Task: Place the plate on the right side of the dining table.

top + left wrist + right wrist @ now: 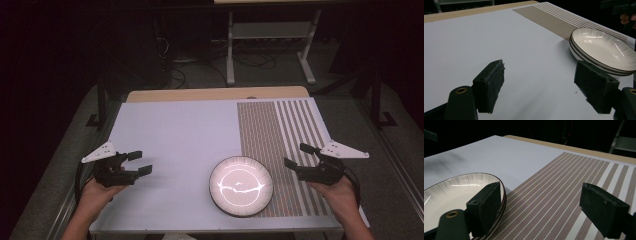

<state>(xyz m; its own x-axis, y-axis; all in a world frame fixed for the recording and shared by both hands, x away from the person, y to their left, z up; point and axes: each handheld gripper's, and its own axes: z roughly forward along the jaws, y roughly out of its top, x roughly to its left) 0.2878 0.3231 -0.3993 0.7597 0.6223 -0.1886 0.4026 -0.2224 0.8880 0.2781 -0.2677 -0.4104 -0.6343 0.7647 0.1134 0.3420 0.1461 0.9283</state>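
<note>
White tabletop (170, 150) carries a brown-striped mat (280, 145) at its right. Stacked plates (241, 186) sit low centre, overlapping the mat's edge. At lower left the left gripper (141, 163) has jaws spread wide, holding nothing; at lower right the right gripper (298, 155) is equally spread and empty, just beside the plates.
</note>
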